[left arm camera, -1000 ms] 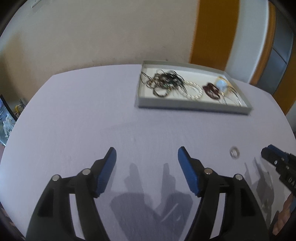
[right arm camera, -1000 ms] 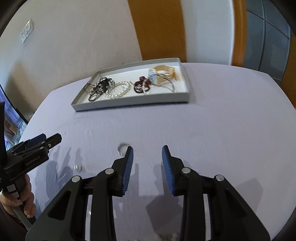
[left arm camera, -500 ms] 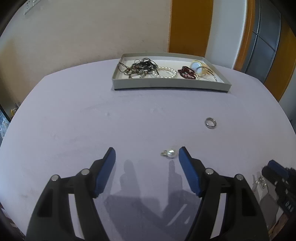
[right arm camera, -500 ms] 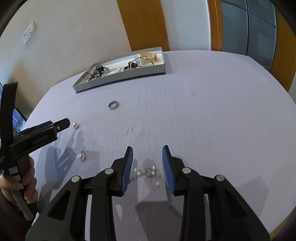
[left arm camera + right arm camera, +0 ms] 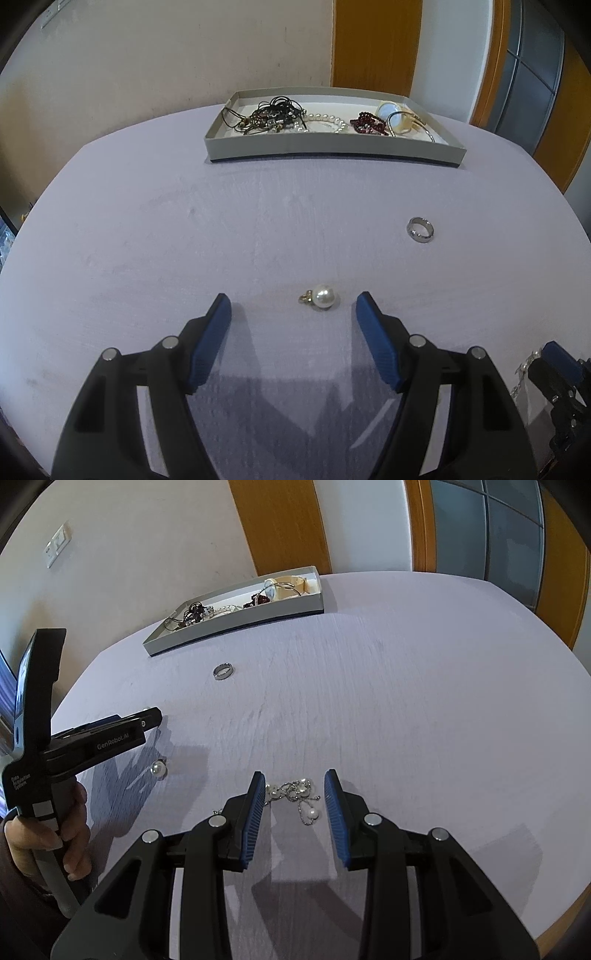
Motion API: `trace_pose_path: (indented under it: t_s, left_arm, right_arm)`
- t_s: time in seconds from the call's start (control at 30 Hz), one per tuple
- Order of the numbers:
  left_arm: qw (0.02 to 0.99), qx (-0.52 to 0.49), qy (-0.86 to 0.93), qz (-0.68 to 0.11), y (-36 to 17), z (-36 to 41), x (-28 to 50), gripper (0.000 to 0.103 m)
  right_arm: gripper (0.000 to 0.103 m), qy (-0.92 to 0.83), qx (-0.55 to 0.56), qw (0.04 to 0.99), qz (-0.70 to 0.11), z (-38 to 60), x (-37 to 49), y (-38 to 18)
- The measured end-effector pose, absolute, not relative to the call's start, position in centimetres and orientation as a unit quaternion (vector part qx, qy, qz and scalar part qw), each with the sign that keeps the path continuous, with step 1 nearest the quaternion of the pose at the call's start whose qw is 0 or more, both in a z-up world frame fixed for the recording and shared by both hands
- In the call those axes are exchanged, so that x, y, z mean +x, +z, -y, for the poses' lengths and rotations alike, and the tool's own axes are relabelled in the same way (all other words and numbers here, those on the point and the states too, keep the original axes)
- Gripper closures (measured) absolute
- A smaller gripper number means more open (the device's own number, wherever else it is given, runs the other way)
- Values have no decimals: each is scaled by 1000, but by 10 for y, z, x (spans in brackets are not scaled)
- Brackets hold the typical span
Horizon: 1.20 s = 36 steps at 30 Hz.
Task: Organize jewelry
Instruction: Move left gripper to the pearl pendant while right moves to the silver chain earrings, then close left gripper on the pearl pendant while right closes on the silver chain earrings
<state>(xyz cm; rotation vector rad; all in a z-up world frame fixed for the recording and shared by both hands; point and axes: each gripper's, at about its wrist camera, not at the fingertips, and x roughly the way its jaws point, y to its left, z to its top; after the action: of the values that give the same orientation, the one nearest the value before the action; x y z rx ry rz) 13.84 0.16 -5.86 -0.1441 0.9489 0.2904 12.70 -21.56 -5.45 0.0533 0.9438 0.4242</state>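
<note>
A pearl pendant (image 5: 320, 296) with a small gold loop lies on the lilac tablecloth, between the blue tips of my open left gripper (image 5: 291, 302) and nearer the right one; the pads do not touch it. My right gripper (image 5: 294, 781) stands open over a silver chain with small pearls (image 5: 295, 792), which lies between its fingers, untouched. A silver ring (image 5: 420, 229) rests farther out on the cloth, also visible as the ring (image 5: 223, 671) in the right wrist view. The grey tray (image 5: 332, 142) at the far side holds several bracelets and necklaces.
A person's hand (image 5: 55, 843) grips the left tool's handle at the left of the right wrist view. The round table's edge (image 5: 554, 897) curves near on the right. A wall, an orange door frame and glass panes stand behind the tray (image 5: 236, 622).
Both grippers have drawn back toward the near side, so the tray looks farther away. The pearl pendant now lies between the left tips and the chain between the right ones.
</note>
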Motion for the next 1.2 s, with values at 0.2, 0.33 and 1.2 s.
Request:
trace_pose_path:
  t_s: [0.2,0.33,1.2]
  left_arm:
    - [881,-68,133,-449,-55,5,141,58]
    - [883,-73,127,-445,-54,7,141,79]
    - [882,-97,127,-444,-51,-25,125,87]
  right_arm:
    - [68,209,30,867,-452,212,129,-54]
    - [68,211,35,866,-452,212,129,-52]
    - [51,203,3,878,-433,199,114,-55]
